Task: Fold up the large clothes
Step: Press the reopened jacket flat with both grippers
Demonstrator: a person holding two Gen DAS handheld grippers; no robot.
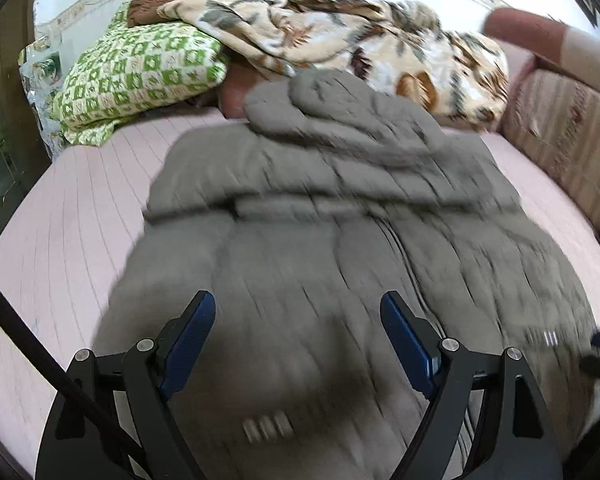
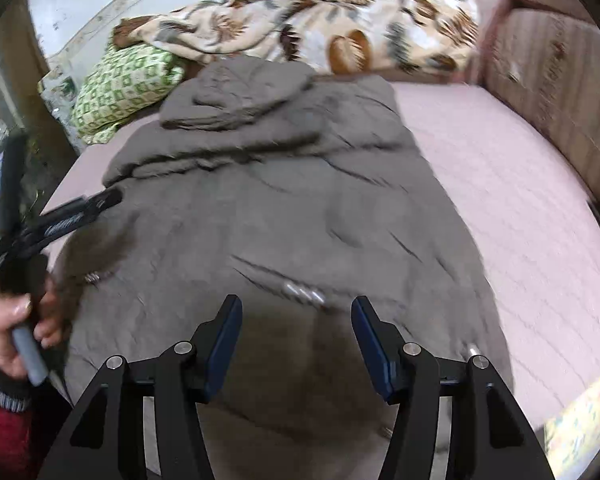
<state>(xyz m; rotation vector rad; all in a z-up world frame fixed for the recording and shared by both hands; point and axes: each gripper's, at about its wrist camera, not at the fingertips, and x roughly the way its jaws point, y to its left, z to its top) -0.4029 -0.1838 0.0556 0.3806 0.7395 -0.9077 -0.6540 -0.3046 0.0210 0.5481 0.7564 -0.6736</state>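
Observation:
A large grey-brown padded jacket (image 1: 332, 200) lies spread on the pink bed, hood towards the pillows, also seen in the right wrist view as the jacket (image 2: 284, 184). My left gripper (image 1: 298, 308) hangs open above its lower part, nothing between the blue pads. My right gripper (image 2: 296, 312) is open too, above the hem near a row of metal snaps (image 2: 304, 292), empty. The left gripper (image 2: 56, 220) shows at the left edge of the right wrist view, held by a hand (image 2: 16, 320).
A green-checked pillow (image 1: 136, 76) and a floral blanket (image 1: 360, 40) lie at the head of the pink bed (image 1: 68, 216). A striped sofa side (image 1: 568, 136) borders the right. Bare mattress (image 2: 512, 200) lies right of the jacket.

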